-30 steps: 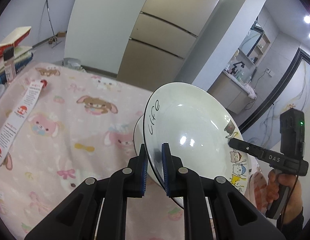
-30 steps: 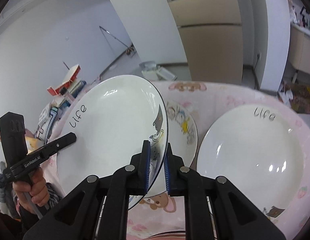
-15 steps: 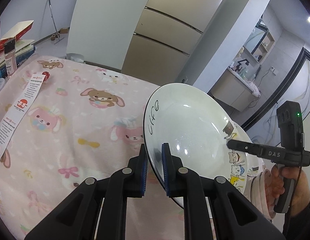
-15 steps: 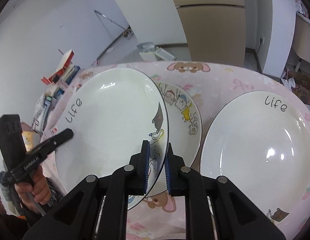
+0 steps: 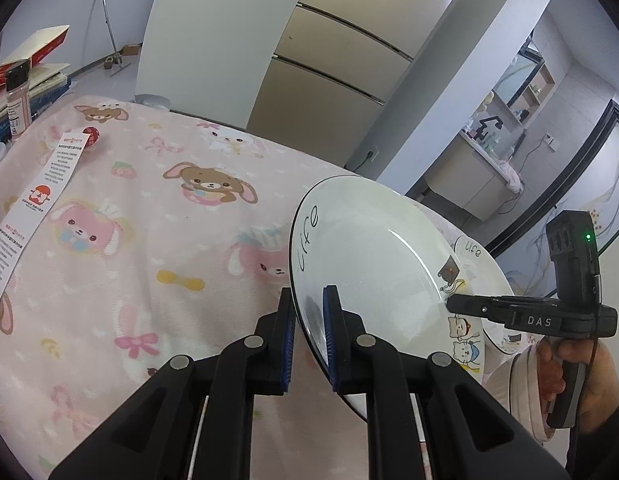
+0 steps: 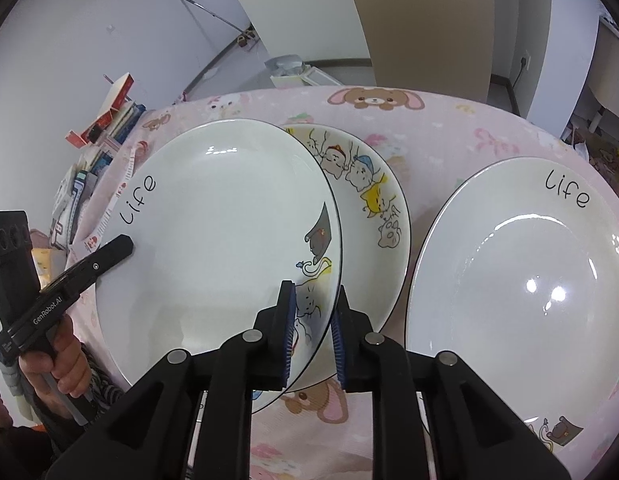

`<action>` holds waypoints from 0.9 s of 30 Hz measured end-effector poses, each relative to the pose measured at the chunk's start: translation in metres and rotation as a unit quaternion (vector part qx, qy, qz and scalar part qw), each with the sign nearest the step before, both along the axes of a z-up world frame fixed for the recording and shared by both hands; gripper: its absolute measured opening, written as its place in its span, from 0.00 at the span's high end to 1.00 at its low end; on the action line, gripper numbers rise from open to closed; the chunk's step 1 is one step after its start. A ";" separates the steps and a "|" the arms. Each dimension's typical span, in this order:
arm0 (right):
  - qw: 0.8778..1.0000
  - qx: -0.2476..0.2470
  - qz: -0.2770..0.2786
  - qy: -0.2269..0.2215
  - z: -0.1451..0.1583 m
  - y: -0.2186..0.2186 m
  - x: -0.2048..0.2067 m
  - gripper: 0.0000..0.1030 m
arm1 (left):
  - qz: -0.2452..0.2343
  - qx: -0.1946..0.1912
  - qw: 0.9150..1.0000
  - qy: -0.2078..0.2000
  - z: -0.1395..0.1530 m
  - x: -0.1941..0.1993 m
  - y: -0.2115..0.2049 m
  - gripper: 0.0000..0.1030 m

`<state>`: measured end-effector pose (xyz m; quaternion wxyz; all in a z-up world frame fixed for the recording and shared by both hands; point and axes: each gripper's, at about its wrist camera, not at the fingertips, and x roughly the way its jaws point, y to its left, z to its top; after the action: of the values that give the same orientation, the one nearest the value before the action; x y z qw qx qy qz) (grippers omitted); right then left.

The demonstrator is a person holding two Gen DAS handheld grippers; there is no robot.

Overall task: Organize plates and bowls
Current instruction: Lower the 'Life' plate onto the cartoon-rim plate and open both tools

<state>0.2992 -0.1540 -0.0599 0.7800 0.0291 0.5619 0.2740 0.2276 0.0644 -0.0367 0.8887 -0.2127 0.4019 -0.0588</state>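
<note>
Both grippers hold one white "Life" plate [image 5: 373, 264] by opposite rims, tilted above the pink cartoon tablecloth [image 5: 121, 236]. My left gripper [image 5: 309, 336] is shut on its rim. My right gripper [image 6: 312, 332] is shut on the other rim of the same plate [image 6: 221, 236]. Right under it lies a cat-pattern plate [image 6: 369, 208]. A second "Life" plate [image 6: 521, 284] lies on the cloth to the right. The right gripper's body [image 5: 525, 318] shows in the left wrist view, the left gripper's body [image 6: 61, 288] in the right wrist view.
A paper leaflet [image 5: 33, 208], a spice bottle [image 5: 18, 100] and stacked books and boxes [image 6: 105, 124] sit at the table's left edge. A fridge [image 5: 329, 60] stands behind the table.
The held plate has come lower and tilted flatter over the cat-pattern plate. Both grippers stay shut on it.
</note>
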 end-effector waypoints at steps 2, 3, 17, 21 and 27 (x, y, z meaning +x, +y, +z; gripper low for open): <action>1.000 -0.016 0.005 -0.005 0.001 0.004 -0.002 0.82 | 0.000 0.001 1.000 -0.003 0.001 0.000 -0.001 0.86; 1.000 -0.026 0.008 -0.006 0.001 0.006 -0.003 0.81 | 0.000 0.002 1.000 -0.005 0.002 0.000 -0.001 0.86; 0.994 -0.101 0.029 -0.003 -0.003 0.021 -0.003 0.76 | 0.005 0.054 0.998 -0.019 0.006 0.001 -0.013 0.83; 0.992 -0.123 0.034 -0.006 -0.003 0.027 -0.003 0.74 | 0.010 0.064 0.998 -0.021 0.005 0.001 -0.014 0.82; 0.988 -0.145 0.048 -0.015 -0.002 0.035 -0.006 0.62 | 0.016 0.059 0.998 -0.021 0.001 0.003 -0.012 0.81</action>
<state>0.2929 -0.1185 -0.0620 0.7702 -0.1154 0.5848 0.2270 0.2307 0.0524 -0.0357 0.9088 -0.1645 0.3826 -0.0254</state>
